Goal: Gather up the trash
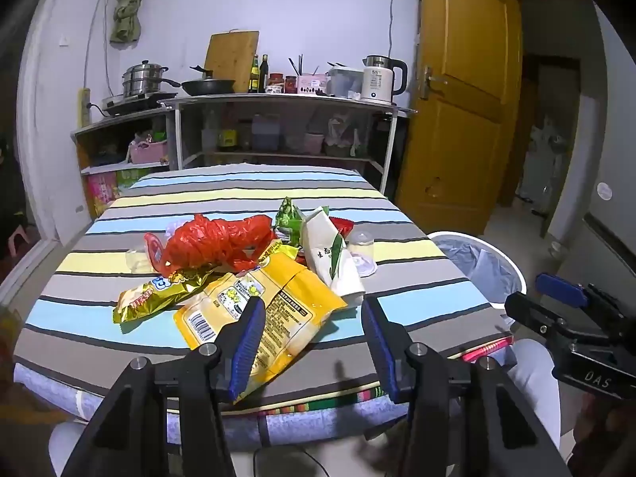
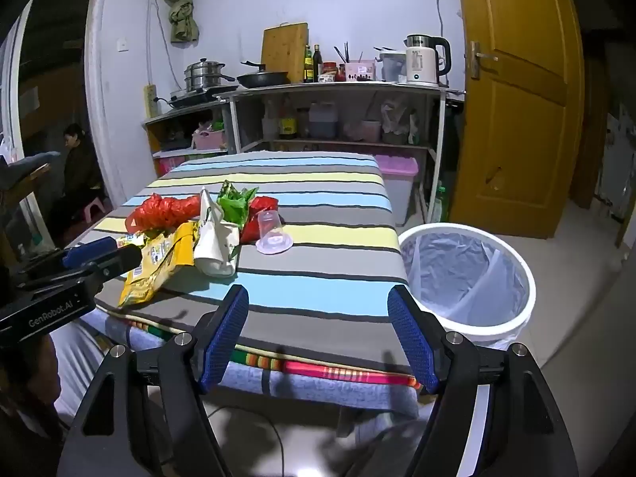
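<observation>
Both the left gripper (image 1: 314, 342) and right gripper (image 2: 318, 338) hang wide, empty; the yellow wrapper (image 1: 270, 318) at the table's (image 1: 417, 318) near edge looks light, crinkly, slippery; pinch its overhanging corner.

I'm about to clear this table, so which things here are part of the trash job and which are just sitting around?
For the job: yellow snack bag, gold wrapper, red plastic bag, green wrapper, white paper bag, plastic cup, lined bin.

Just there: kettle, frying pan, steamer pot, cutting board.
</observation>
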The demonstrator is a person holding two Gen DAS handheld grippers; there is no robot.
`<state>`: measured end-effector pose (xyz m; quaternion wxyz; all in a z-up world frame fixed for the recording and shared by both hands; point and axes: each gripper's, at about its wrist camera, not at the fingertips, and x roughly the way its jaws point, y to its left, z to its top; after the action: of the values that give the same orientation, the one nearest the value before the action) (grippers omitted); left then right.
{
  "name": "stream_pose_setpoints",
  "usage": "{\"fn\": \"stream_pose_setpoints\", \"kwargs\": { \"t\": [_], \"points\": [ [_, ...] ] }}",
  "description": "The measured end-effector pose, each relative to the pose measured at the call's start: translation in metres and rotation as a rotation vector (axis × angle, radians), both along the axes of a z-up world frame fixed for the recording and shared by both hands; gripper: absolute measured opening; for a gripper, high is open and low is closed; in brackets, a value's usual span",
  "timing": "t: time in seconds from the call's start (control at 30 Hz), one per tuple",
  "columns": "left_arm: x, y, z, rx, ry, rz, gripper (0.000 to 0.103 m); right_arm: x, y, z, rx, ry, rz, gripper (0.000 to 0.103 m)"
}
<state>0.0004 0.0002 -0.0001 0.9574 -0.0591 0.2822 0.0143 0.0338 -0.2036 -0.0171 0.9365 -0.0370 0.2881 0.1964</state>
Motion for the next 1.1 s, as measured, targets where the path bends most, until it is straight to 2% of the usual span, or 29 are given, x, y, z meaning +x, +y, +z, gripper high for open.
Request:
{"fn": "stream_pose_setpoints", "kwargs": {
  "t": [0.4,1.1],
  "points": [
    [-0.008,-0.003,0.009,0.015,-0.040,-0.009,0.050,-0.003,-0.002,0.006,0.012,-0.010,0.006,0.073],
    [-0.013,-0.001,0.011,0.016,-0.052,-0.004,0.050,-0.005,0.002,0.009,0.005,-0.024,0.008,0.073]
  ]
}}
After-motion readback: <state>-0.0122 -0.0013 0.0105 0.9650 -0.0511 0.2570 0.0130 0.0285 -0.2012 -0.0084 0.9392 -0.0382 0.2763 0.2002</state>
